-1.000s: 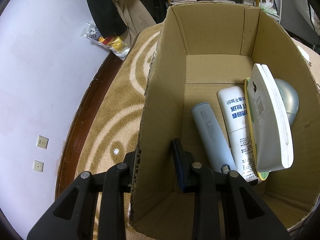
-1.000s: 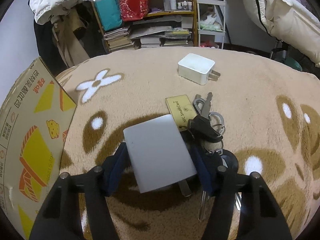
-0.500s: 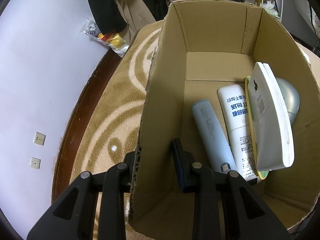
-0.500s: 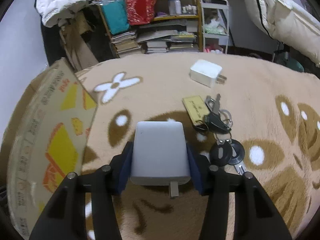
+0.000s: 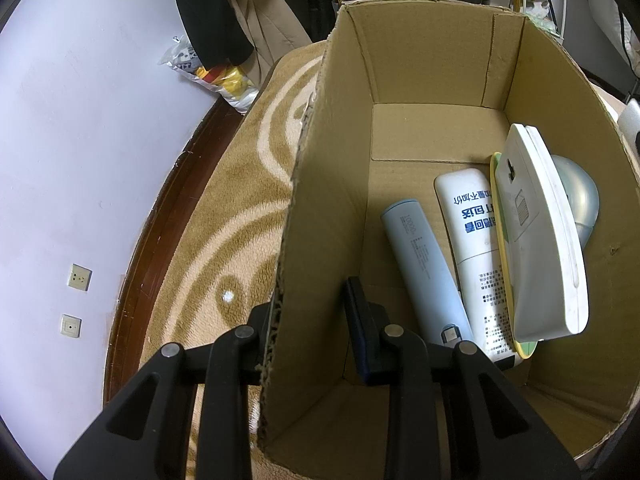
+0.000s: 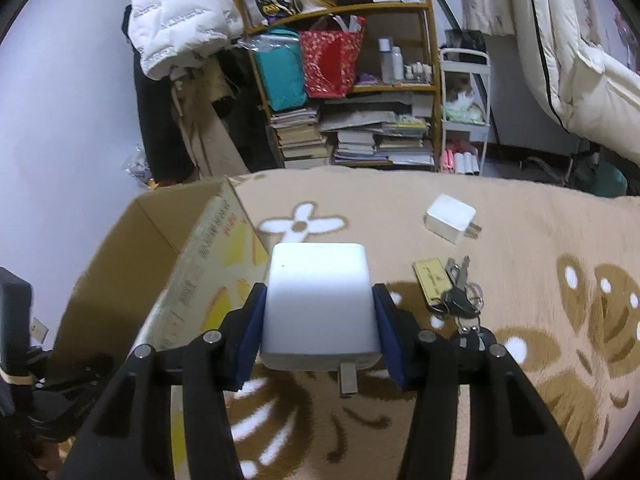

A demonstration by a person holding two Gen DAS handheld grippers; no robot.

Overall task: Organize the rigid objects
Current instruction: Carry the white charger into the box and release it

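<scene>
My left gripper [image 5: 310, 312] is shut on the left wall of the open cardboard box [image 5: 320, 184], one finger outside and one inside. On the box floor lie a light-blue power bank [image 5: 424, 264], a white tube with blue print [image 5: 476, 248], a white mouse-like device [image 5: 536, 240] on edge and a grey-blue dome [image 5: 580, 200]. My right gripper [image 6: 320, 320] is shut on a white charger block [image 6: 320, 300], held above the blanket with its prongs pointing down. The box [image 6: 168, 280] stands just left of it.
A smaller white plug adapter [image 6: 450, 218] and a key bunch with a gold tag [image 6: 452, 290] lie on the brown patterned blanket [image 6: 520, 360]. Beyond it are a crowded bookshelf [image 6: 348, 120] and hanging coats. A wall with sockets [image 5: 78, 278] is to the left.
My right gripper has lifted the white charger block off the blanket and carried it up and left toward the box. The left gripper still holds the box wall in place.
</scene>
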